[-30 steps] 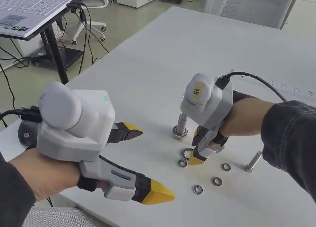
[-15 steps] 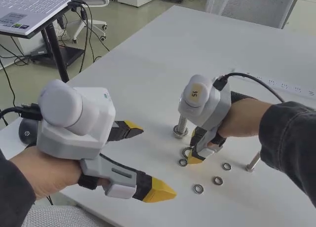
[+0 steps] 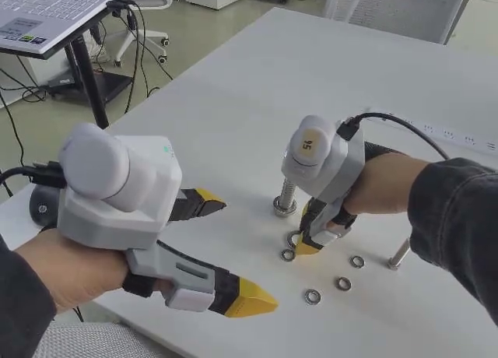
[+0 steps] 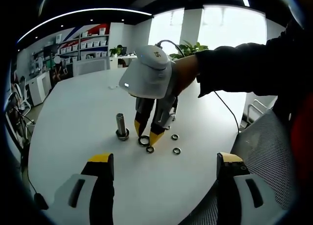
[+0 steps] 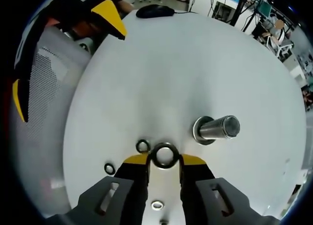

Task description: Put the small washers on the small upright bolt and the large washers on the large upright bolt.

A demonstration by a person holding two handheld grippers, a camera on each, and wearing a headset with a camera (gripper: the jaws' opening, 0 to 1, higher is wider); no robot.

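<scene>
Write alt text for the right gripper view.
The right gripper has its yellow-tipped fingers either side of a large washer lying on the white table, near the large upright bolt. Whether they grip it is unclear. Small washers lie close by.

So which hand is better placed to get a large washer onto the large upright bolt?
Right. The right tongs have a large washer between their tips, right beside the large upright bolt; the left tongs hang open, farther back.
</scene>
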